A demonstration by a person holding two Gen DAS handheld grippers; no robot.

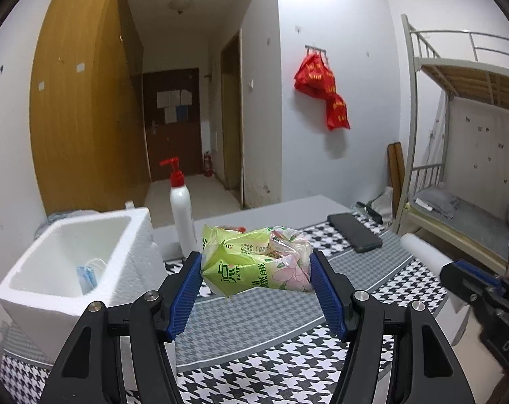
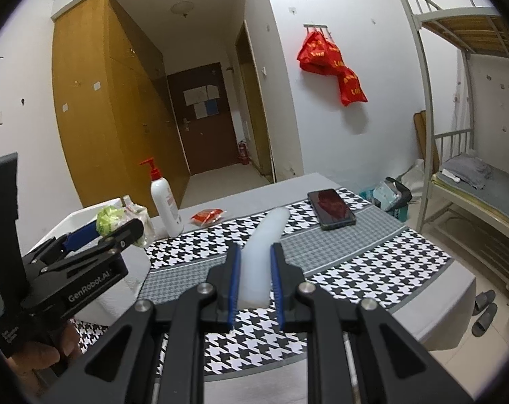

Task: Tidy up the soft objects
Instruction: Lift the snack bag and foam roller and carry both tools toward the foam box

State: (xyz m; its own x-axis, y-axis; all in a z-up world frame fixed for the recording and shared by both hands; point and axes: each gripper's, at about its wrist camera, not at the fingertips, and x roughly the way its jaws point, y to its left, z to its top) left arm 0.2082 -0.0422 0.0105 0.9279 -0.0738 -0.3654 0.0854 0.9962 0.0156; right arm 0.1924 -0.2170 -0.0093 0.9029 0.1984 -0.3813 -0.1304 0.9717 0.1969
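Observation:
My left gripper (image 1: pixel 256 262) is shut on a green tissue pack (image 1: pixel 257 262), held above the houndstooth tablecloth (image 1: pixel 254 363); its blue pads press both sides of the pack. To its left stands a white foam box (image 1: pixel 133 242) with blue face masks (image 1: pixel 87 277) inside. My right gripper (image 2: pixel 254 259) is shut on a long white foam strip (image 2: pixel 262 245) that sticks forward over the table. In the right wrist view the left gripper (image 2: pixel 102 232) with the green pack (image 2: pixel 111 219) hangs near the foam box (image 2: pixel 79 217). A small red packet (image 2: pixel 207 216) lies on the table.
A white pump bottle with a red top (image 1: pixel 180 208) stands behind the box. A dark phone (image 2: pixel 331 208) lies at the far right of the table. A metal bunk bed (image 2: pixel 473 175) stands to the right, slippers (image 2: pixel 485 309) on the floor beside the table.

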